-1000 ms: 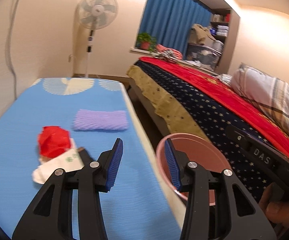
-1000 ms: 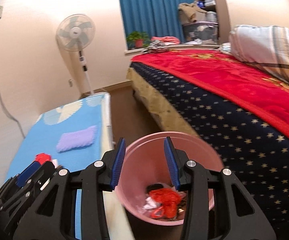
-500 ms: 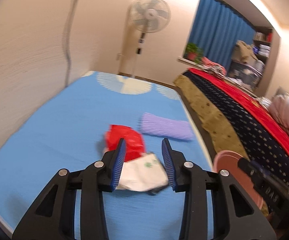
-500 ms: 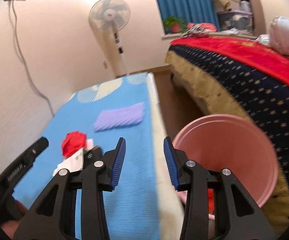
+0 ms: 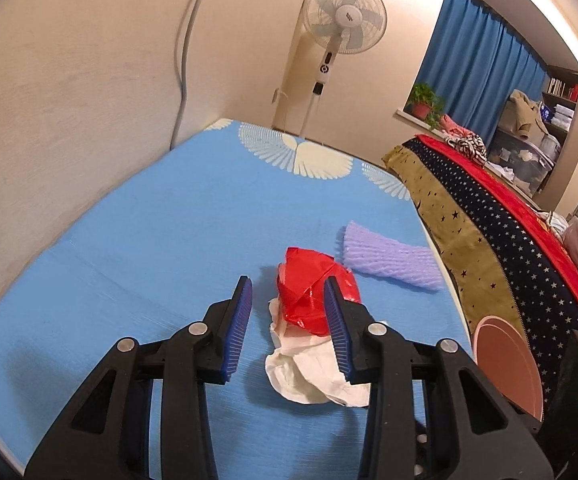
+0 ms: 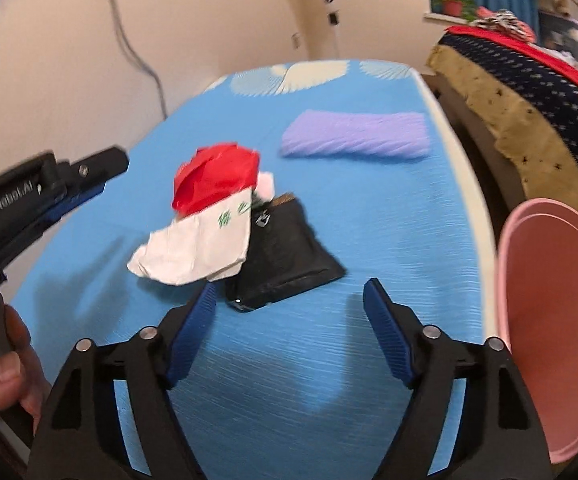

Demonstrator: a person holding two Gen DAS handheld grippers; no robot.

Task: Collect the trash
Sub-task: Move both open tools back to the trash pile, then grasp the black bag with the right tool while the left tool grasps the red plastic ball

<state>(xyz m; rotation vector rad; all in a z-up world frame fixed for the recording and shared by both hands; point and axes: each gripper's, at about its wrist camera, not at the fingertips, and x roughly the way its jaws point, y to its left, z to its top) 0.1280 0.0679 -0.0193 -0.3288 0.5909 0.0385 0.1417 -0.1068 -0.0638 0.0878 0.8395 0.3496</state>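
Note:
On the blue table (image 5: 149,240) lie a crumpled red wrapper (image 5: 309,284), a white paper (image 5: 309,376) with green print, a black packet (image 6: 285,248) and a purple foam sleeve (image 5: 389,256). My left gripper (image 5: 287,324) is open, just above the red wrapper and white paper. My right gripper (image 6: 289,332) is open wide, just short of the black packet. The red wrapper (image 6: 217,180), white paper (image 6: 197,248) and sleeve (image 6: 357,134) also show in the right wrist view. A pink bin (image 6: 549,320) stands off the table's right edge.
A wall runs along the table's left side. A bed (image 5: 509,232) with a starred blanket lies right of the table across a narrow gap. A standing fan (image 5: 341,40) is behind the table. The pink bin (image 5: 505,364) also shows in the left wrist view.
Both grippers swung left from the bin to the trash pile. The left one came in over the red wrapper. The right one opened wider and neared the black packet.

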